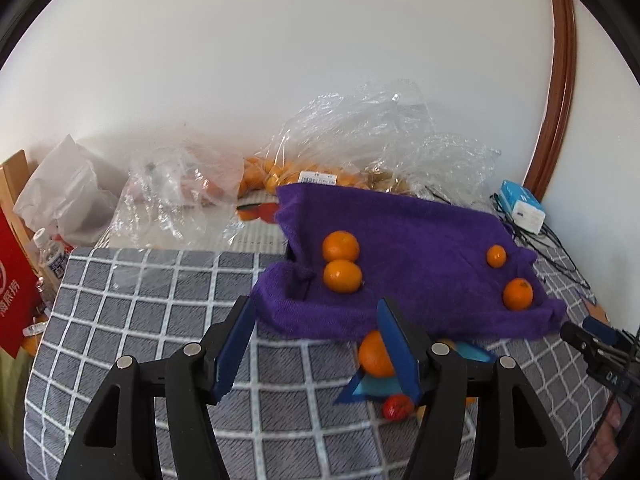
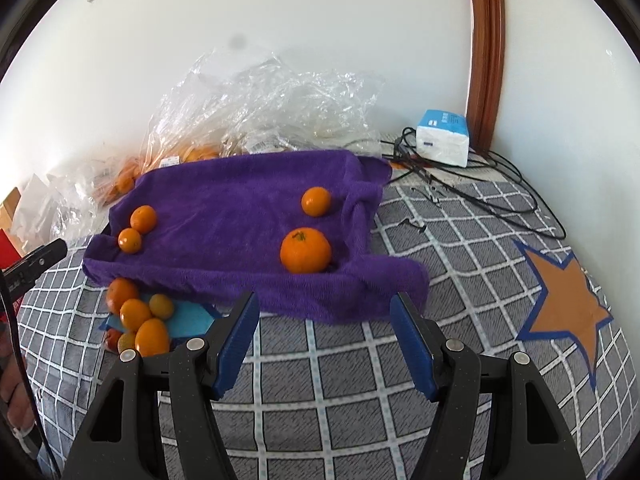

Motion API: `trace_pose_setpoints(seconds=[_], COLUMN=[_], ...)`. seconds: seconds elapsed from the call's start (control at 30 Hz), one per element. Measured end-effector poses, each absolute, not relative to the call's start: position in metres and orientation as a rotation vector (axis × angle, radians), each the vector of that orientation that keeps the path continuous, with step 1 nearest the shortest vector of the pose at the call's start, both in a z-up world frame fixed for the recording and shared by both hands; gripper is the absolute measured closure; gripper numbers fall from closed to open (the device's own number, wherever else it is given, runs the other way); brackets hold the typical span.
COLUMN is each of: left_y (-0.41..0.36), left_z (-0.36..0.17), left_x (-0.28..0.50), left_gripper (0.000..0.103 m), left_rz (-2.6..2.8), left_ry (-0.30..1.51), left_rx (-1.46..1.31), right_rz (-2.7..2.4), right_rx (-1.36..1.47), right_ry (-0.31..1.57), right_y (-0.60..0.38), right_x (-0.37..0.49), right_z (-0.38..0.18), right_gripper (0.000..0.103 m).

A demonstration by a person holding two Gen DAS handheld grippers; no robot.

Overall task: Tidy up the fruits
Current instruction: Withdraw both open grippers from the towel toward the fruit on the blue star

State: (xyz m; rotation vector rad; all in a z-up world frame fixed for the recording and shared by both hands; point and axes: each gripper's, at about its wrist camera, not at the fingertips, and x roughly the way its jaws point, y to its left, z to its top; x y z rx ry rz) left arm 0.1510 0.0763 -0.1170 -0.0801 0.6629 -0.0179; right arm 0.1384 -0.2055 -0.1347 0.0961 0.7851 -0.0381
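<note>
Purple towel (image 2: pixel 240 216) spread on the grey checked cloth (image 2: pixel 340 392), carrying four oranges: two touching at its 9 o'clock side (image 2: pixel 143 219) (image 2: pixel 129 240), a small one at 1 o'clock (image 2: pixel 316 201), and a big stemmed one (image 2: pixel 305 250) toward 4 o'clock. A loose pile of fruit (image 2: pixel 138 320) sits off the towel's 7 o'clock corner on a blue star patch (image 2: pixel 192 320), with a small red fruit (image 1: pixel 397 407) at its near edge. Judged partway: four on the towel, five or so left in the pile, if the towel is the target. Left tongs (image 1: pixel 316 346) apart, nothing between the blue pads, the pile just behind the right pad. Right tongs (image 2: pixel 324 346) apart and empty too, aimed at the towel's near edge. Clutter at 12 o'clock: crinkled clear bags (image 2: pixel 260 108) with more oranges inside, a tissue pack (image 2: pixel 442 138) and black cables (image 2: pixel 480 184) at 1 o'clock. Orange star patch (image 2: pixel 568 304) at 3 o'clock. The towel's raised folds and near hem may snag a low approach; round fruit could roll.
</note>
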Motion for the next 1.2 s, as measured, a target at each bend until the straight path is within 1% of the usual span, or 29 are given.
trace_pose_setpoints(seconds=[0.27, 0.4, 0.6, 0.8, 0.9, 0.93, 1.2], left_y=[0.105, 0.119, 0.135, 0.142, 0.140, 0.140, 0.140], left_z=[-0.150, -0.169, -0.183, -0.186, -0.186, -0.186, -0.186], left_x=[0.119, 0.112, 0.109, 0.110, 0.110, 0.110, 0.110], left_gripper=[0.042, 0.042, 0.042, 0.042, 0.042, 0.042, 0.040], left_rz=[0.021, 0.058, 0.081, 0.086, 0.091, 0.092, 0.092], left_ry=[0.743, 0.794, 0.820, 0.832, 0.833, 0.834, 0.834], left_rx=[-0.084, -0.093, -0.158, -0.191, -0.181, -0.179, -0.182], right_rz=[0.010, 0.072, 0.129, 0.182, 0.193, 0.196, 0.234], right_rx=[0.080, 0.078, 0.041, 0.036, -0.001, -0.002, 0.078], right_ry=[0.803, 0.811, 0.822, 0.863, 0.871, 0.870, 0.846], right_y=[-0.180, -0.167, -0.143, -0.124, -0.115, -0.115, -0.122], right_x=[0.126, 0.123, 0.123, 0.129, 0.128, 0.127, 0.123], right_z=[-0.146, -0.150, -0.160, -0.170, -0.174, -0.174, -0.163], right_gripper=[0.036, 0.036, 0.036, 0.036, 0.042, 0.043, 0.043])
